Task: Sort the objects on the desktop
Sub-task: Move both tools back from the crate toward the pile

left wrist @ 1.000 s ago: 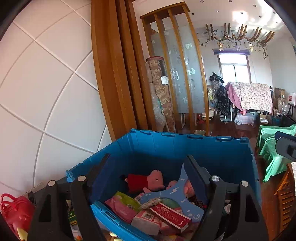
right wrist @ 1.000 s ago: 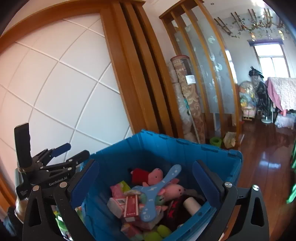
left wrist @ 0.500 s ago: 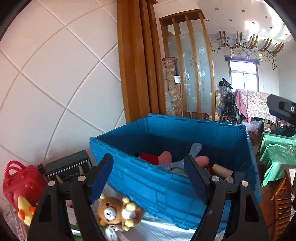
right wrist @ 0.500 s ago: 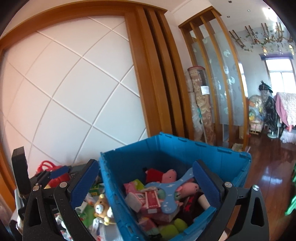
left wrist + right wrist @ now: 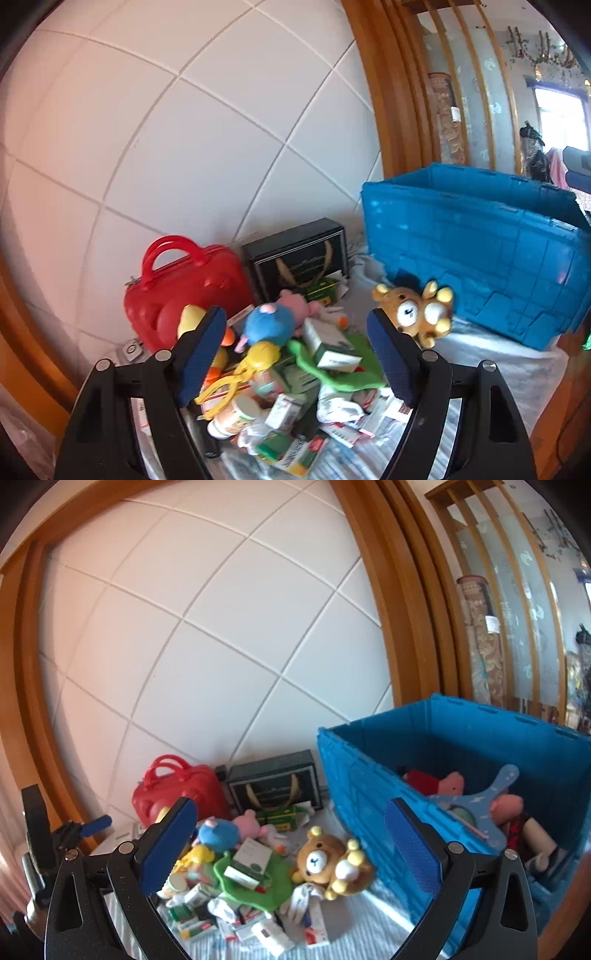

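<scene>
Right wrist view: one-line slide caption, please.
Open right gripper above a brown plush bear lying beside a blue plastic crate already holding toys.

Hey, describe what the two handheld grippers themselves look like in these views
Both the left gripper and the right gripper match: two black plastic triangular cut-out arms with silver screws, ending in flat fingers faced with dimpled blue pads. No cables, sleeves or hands show.

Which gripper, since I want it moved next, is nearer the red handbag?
Left. The left gripper has the red handbag just beyond its left-hand jaw; the right gripper sits further right, by the blue crate.
</scene>
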Motion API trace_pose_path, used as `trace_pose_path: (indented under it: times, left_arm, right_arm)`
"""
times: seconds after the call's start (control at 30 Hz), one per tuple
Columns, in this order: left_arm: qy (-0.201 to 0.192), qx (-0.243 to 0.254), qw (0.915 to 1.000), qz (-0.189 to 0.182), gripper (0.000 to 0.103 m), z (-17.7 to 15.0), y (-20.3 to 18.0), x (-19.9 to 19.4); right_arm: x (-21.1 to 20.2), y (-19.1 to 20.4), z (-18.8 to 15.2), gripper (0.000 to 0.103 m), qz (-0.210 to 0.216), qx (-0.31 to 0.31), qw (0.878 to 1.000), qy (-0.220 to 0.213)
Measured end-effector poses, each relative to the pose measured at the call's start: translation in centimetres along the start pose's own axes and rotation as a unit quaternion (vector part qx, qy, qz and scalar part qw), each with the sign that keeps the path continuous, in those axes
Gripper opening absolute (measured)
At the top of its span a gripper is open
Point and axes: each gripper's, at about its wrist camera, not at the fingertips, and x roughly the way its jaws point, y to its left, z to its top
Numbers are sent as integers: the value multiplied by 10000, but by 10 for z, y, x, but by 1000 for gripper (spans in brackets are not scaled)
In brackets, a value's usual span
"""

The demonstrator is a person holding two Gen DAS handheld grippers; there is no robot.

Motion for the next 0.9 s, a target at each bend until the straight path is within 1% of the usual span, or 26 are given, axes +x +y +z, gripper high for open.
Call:
trace_pose_path:
  times: [0.17,0.27,0.33,0.4,0.5,0.6,0.77,0.8,0.9]
  left_arm:
    - [199,81,9990,395,78,-31,36,4]
    - [462,15,9976,508,78,-54,56,15]
    - [610,-13,9970,471,78,-70,66,23]
    - [780,21,9955,533,78,-86,73,32]
    - [1046,88,9933,486,78,-111,83,47]
    - [1388,98,9897,352,78,-135,93,70]
    - [1992,-163,9798,-24,78,-176,120,119]
    - [2045,-146,9787,-95,78,-181,125,127]
    - [2025,63,9786,-363,78,-187,133,153]
  right_arm:
    - [44,18,-10,103,365,-118,9985,381]
    - [78,20,-17,103,619,-63,9952,749]
    - [104,22,-22,103,774,48,9916,1036]
    - [130,25,-27,103,889,56,9881,1257]
    - [167,33,-37,103,991,41,9827,1563]
    - [205,42,-51,103,1051,-8,9759,1910]
    - [264,53,-80,103,1082,-8,9623,2495]
    - [275,53,-86,103,1075,11,9597,2596]
    - [306,54,-102,103,1034,127,9511,2908]
